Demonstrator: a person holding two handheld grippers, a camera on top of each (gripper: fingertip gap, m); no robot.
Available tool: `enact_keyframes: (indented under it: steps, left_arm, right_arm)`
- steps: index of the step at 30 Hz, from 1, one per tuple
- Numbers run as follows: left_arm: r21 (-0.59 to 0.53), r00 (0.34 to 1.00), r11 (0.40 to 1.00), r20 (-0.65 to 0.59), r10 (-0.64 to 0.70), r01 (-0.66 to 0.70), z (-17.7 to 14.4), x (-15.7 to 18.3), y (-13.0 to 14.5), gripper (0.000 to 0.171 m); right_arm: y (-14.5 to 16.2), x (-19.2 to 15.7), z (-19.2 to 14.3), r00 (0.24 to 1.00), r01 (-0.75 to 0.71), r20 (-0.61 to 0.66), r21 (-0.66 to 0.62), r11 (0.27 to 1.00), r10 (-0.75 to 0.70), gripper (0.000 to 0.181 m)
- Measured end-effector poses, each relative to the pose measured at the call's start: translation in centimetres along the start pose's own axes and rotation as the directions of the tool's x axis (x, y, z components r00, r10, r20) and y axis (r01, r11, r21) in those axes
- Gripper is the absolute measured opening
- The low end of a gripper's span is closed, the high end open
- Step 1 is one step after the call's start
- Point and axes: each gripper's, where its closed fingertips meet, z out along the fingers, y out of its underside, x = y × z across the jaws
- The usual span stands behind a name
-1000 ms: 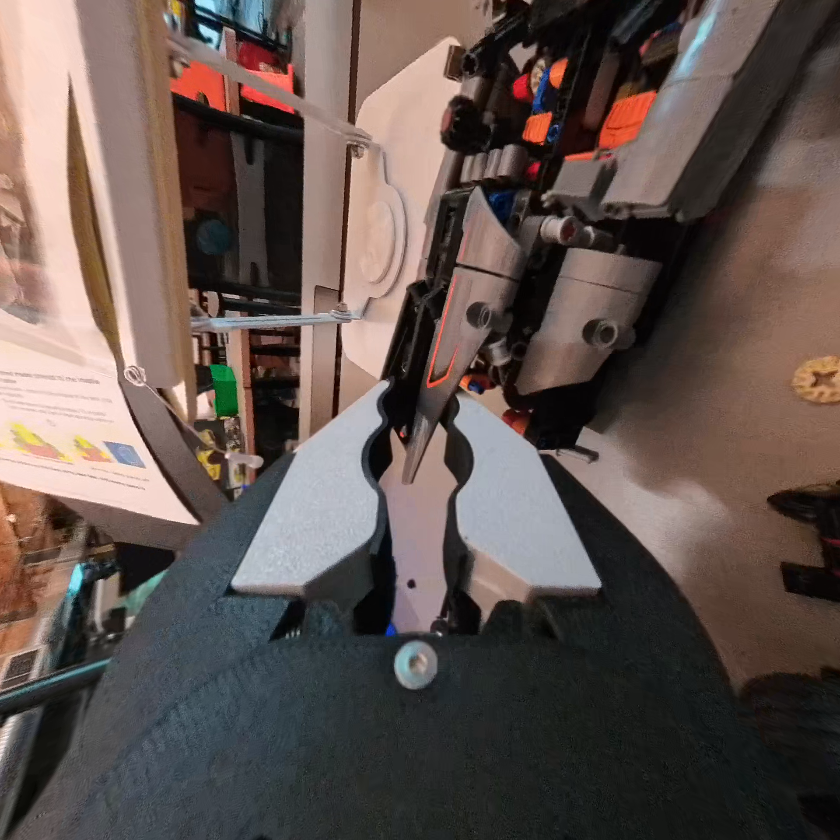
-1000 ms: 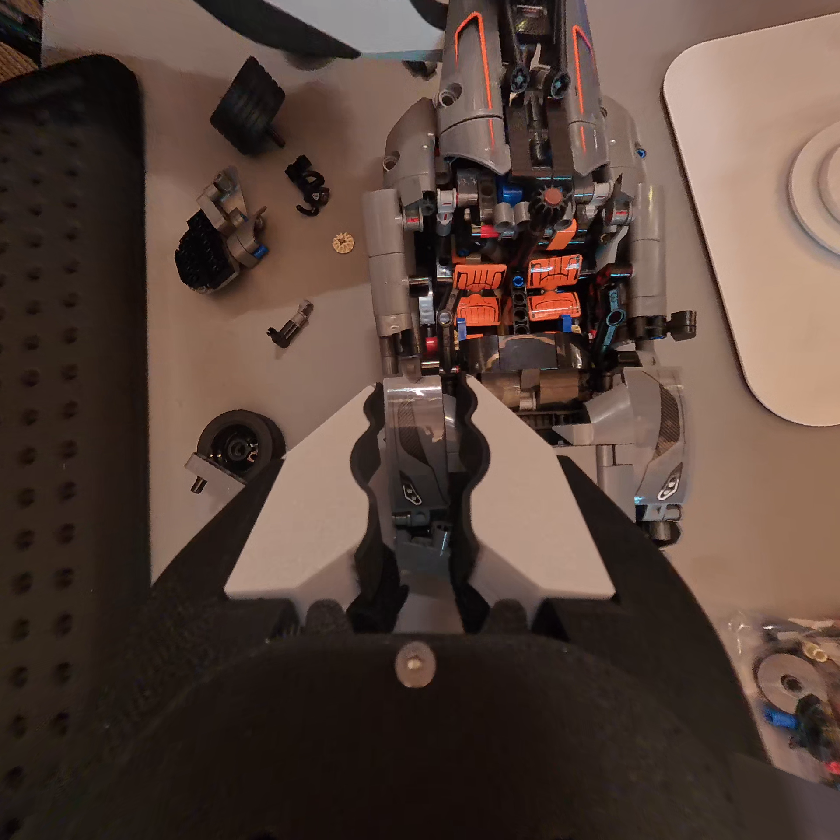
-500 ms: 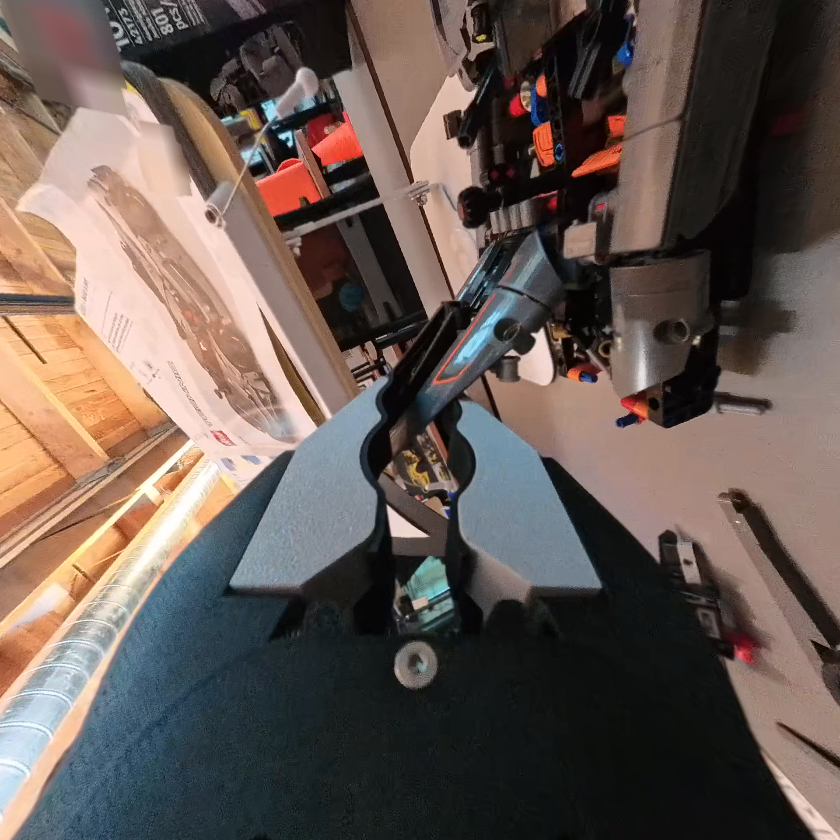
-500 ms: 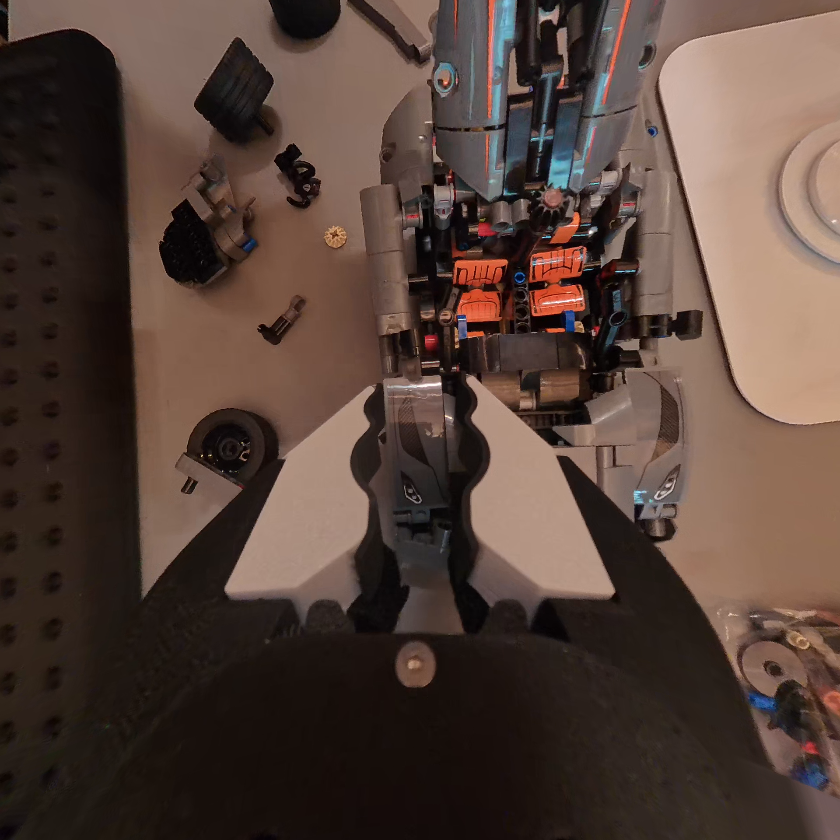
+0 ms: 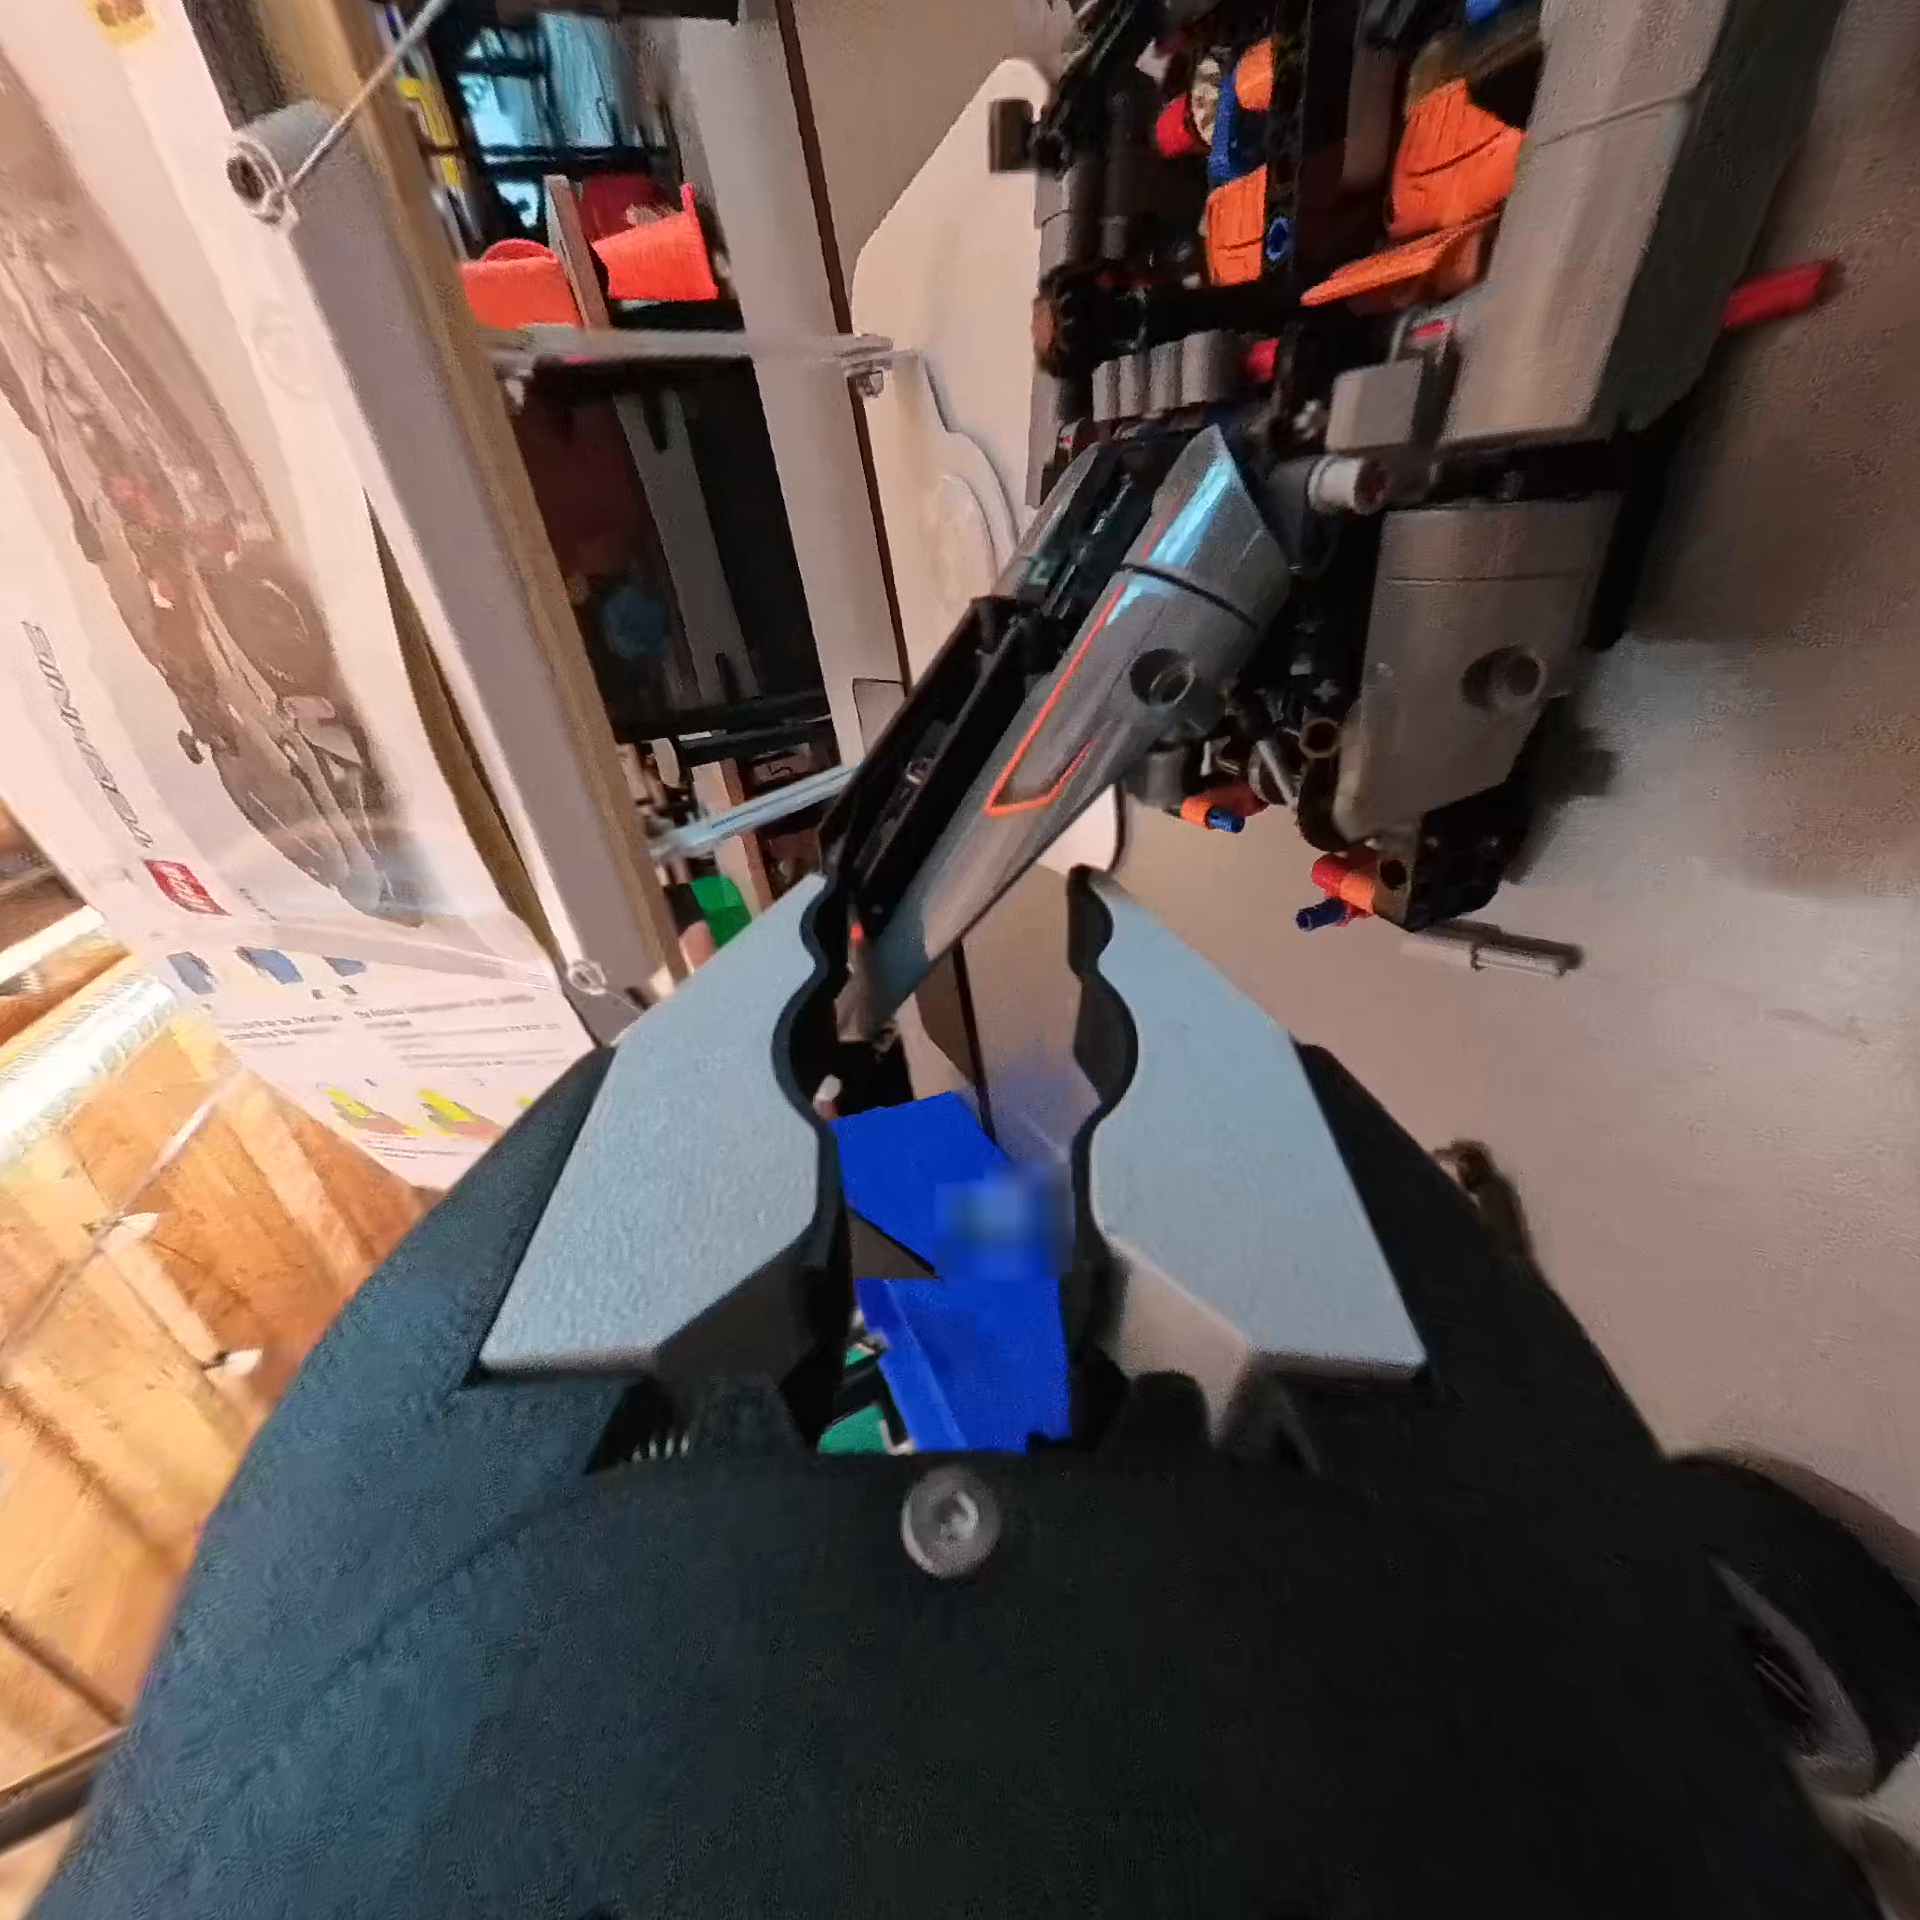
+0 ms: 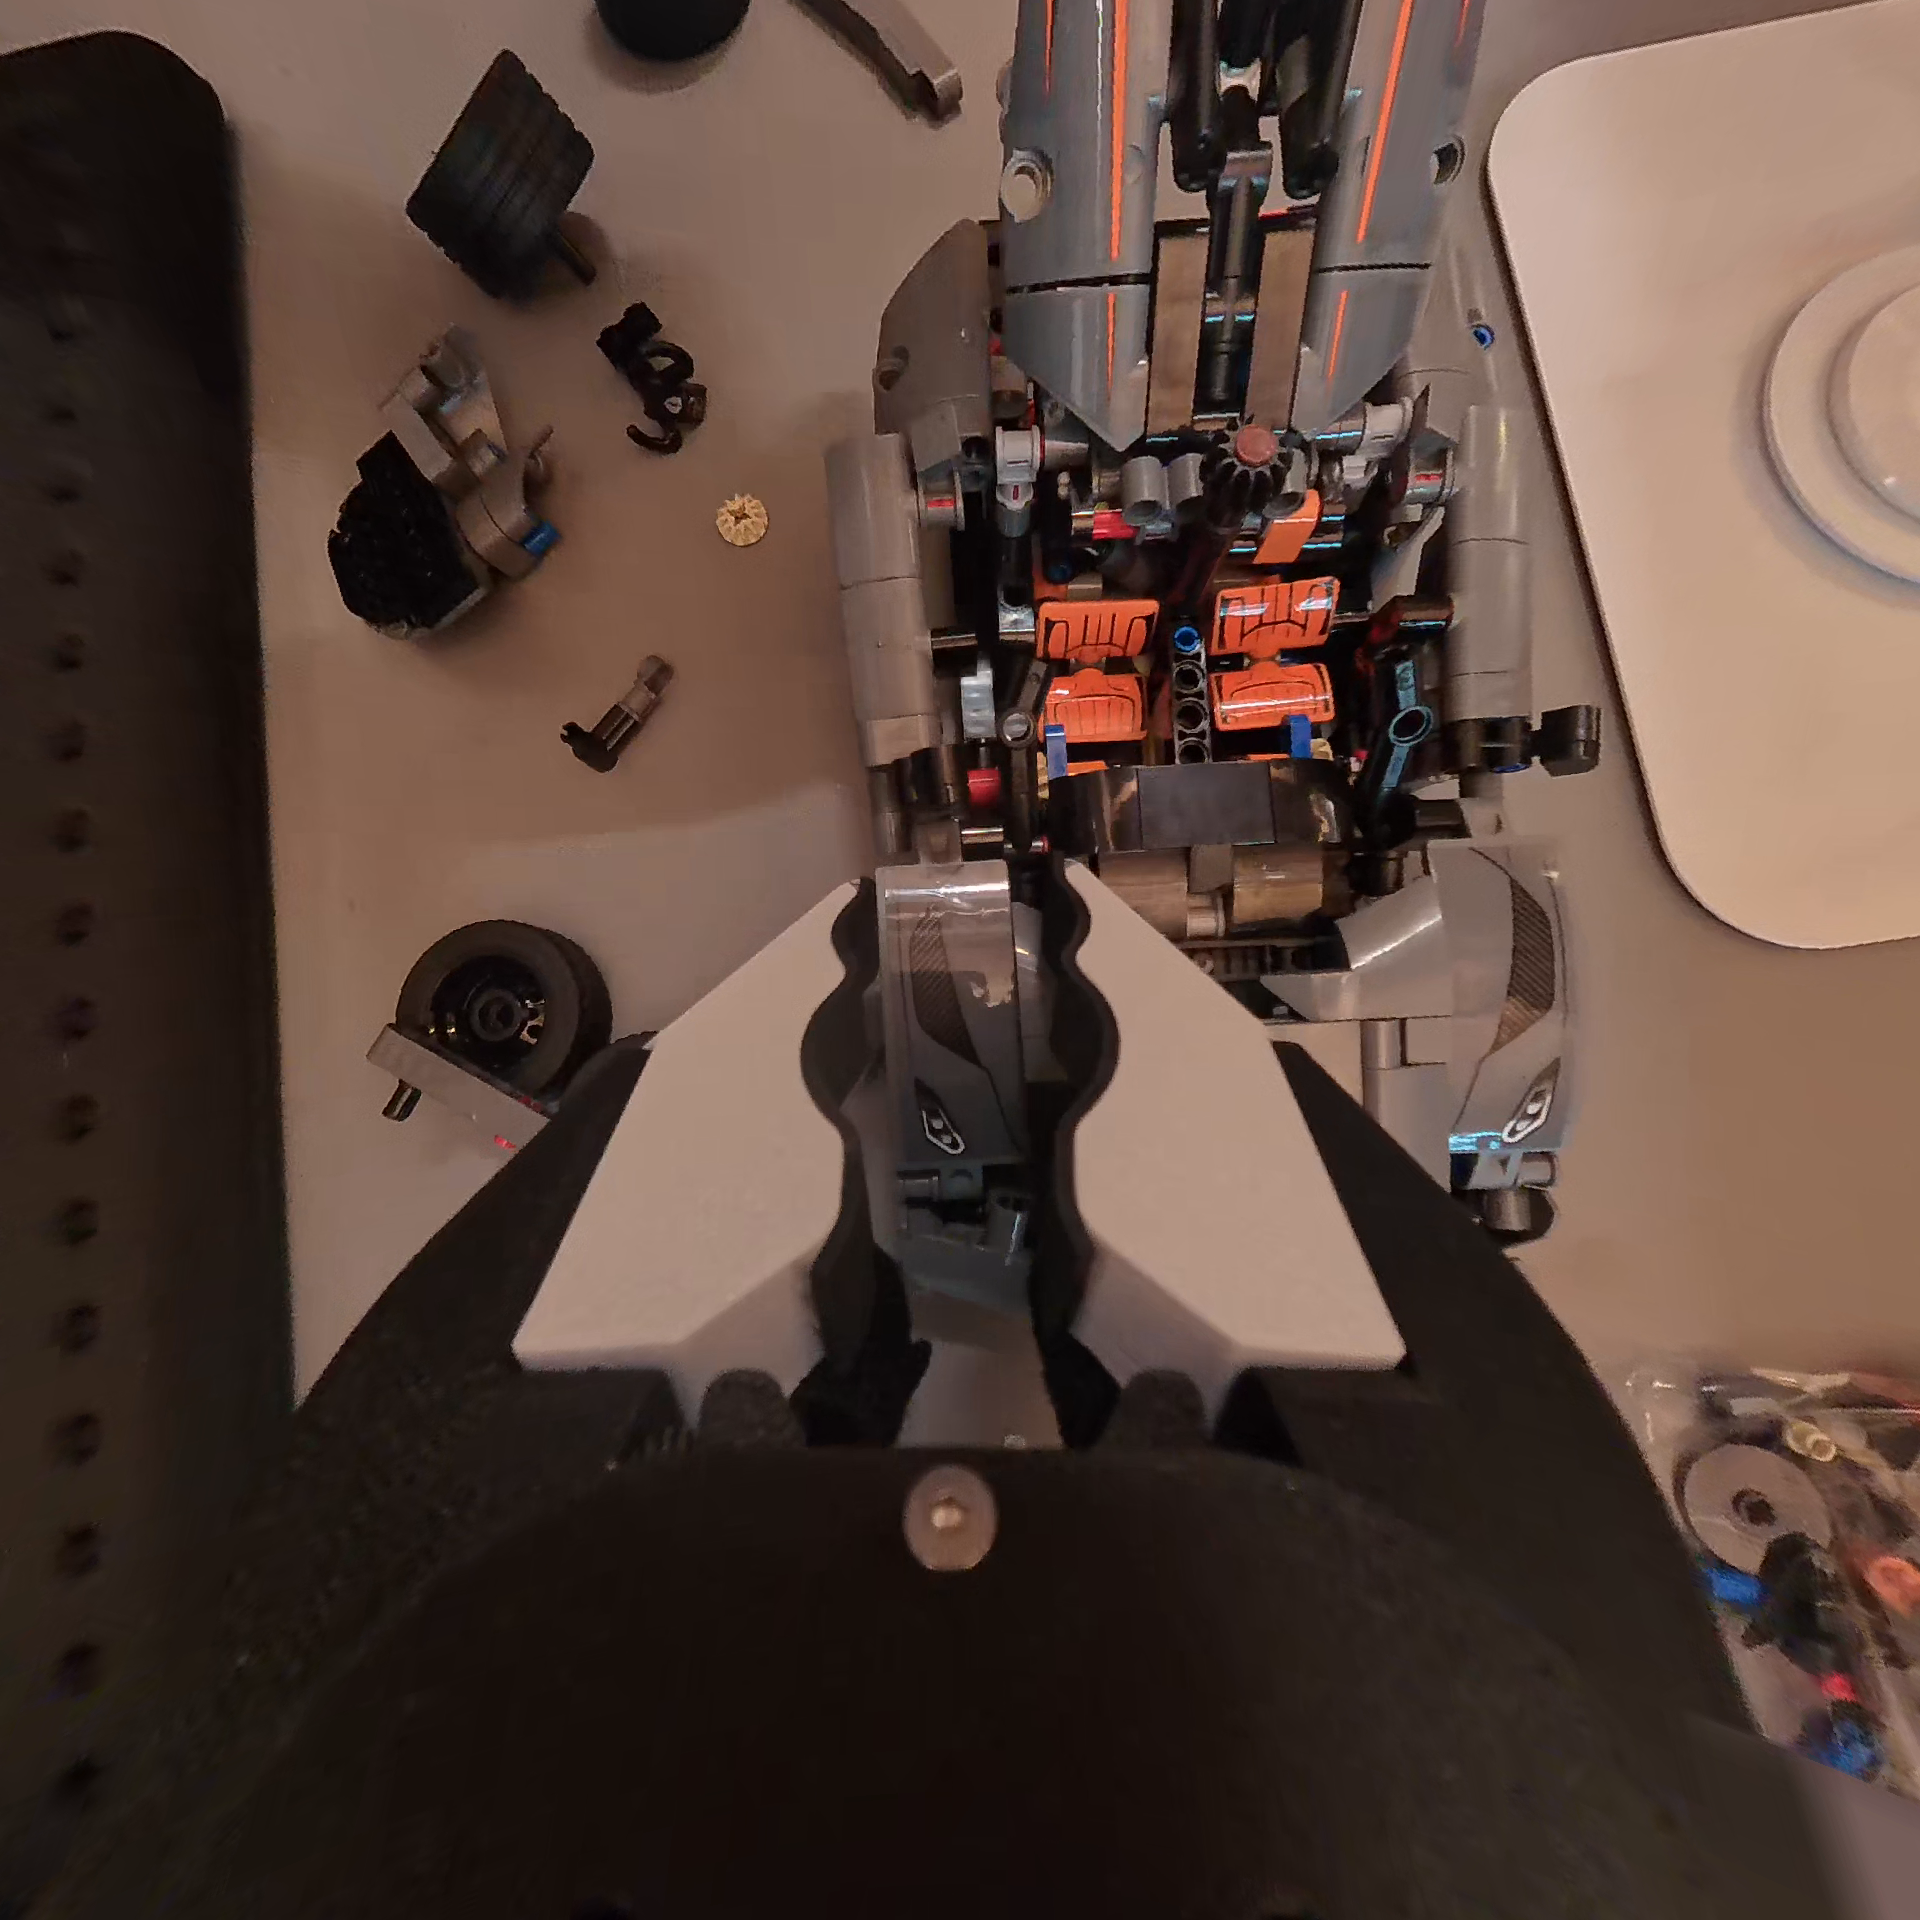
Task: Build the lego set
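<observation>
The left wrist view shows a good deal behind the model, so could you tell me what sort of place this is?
Probably a hobby or workshop bench. A half-built lego car lies on a grey table among loose wheels, an instruction sheet hangs on a stand, and cluttered shelves stand behind.

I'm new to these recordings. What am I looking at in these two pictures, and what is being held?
Each picture comes from a camera on a hand-held two-finger tool, looking along its fingers. The right tool is shut on a grey front panel of a half-built model car lying on a table. The left tool is open around the car's hinged rear cover, which touches only one finger. Loose wheels and a tan gear lie beside the car, and a parts bag sits at lower right.
</observation>
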Motion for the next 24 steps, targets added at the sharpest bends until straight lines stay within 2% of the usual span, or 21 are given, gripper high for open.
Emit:
enact_keyframes:
  steps: [3, 5, 7, 9, 11, 13, 15, 16, 18, 19, 24]
  left_arm:
    - [0.031, 0.967, 0.967, -0.043, -0.25, 0.251, 0.2, -0.3, 1.7, 0.048]
    - [0.016, 0.865, 0.872, -0.141, -0.482, 0.489, 0.7, 0.3, 2.7, 0.056]
    - [0.078, 0.761, 0.769, -0.237, -0.604, 0.635, 0.7, 0.7, 2.0, 0.05]
    - [0.051, 0.618, 0.653, -0.385, -0.685, 0.756, 1.1, 1.8, 0.9, 0.05]
    - [0.104, 0.526, 0.555, -0.501, -0.687, 0.825, 1.0, 1.7, -1.0, 0.043]
    - [0.095, 0.437, 0.483, -0.602, -0.669, 0.87, 1.3, 2.2, -2.0, 0.035]
    - [0.059, 0.29, 0.355, -0.709, -0.643, 0.933, 1.2, 2.4, -2.6, 0.033]
    - [0.055, 0.244, 0.311, -0.753, -0.612, 0.949, 0.8, 2.4, -2.9, 0.029]
    - [0.083, 0.229, 0.273, -0.795, -0.561, 0.958, 0.3, 2.4, -3.7, 0.015]
    - [0.089, 0.22, 0.255, -0.806, -0.549, 0.963, 0.1, 2.4, -3.8, 0.013]
    - [0.05, 0.125, 0.173, -0.883, -0.453, 0.984, -1.0, 2.7, -4.4, 0.015]
  right_arm:
    - [0.0, -0.1, 0.0, 1.0, 0.002, -0.001, -0.001, 1.0, -0.002, 0.03]
    - [-0.1, -0.1, 0.0, 1.0, 0.001, 0.003, 0.002, 1.0, -0.001, 0.03]
    - [-0.1, -0.1, 0.0, 1.0, 0.002, 0.007, 0.004, 1.0, -0.002, 0.031]
    - [-0.2, -0.1, 0.0, 1.0, -0.003, 0.013, 0.01, 1.0, 0.003, 0.031]
    - [-0.2, -0.1, 0.0, 1.0, -0.002, 0.019, 0.017, 1.0, 0.001, 0.031]
    - [0.0, 0.0, -0.1, 1.0, 0.0, 0.017, 0.018, 1.0, 0.0, 0.031]
    - [0.0, 0.0, -0.1, 1.0, -0.004, 0.024, 0.023, 1.0, 0.003, 0.031]
    - [0.1, 0.0, -0.1, 1.0, -0.005, 0.029, 0.024, 1.0, 0.005, 0.031]
    - [0.1, 0.0, -0.1, 0.999, -0.002, 0.032, 0.022, 1.0, 0.001, 0.031]
    - [0.1, 0.0, -0.1, 0.999, -0.002, 0.039, 0.02, 1.0, 0.001, 0.031]
    - [0.3, -0.1, -0.2, 0.998, 0.012, 0.066, 0.024, 1.0, -0.014, 0.031]
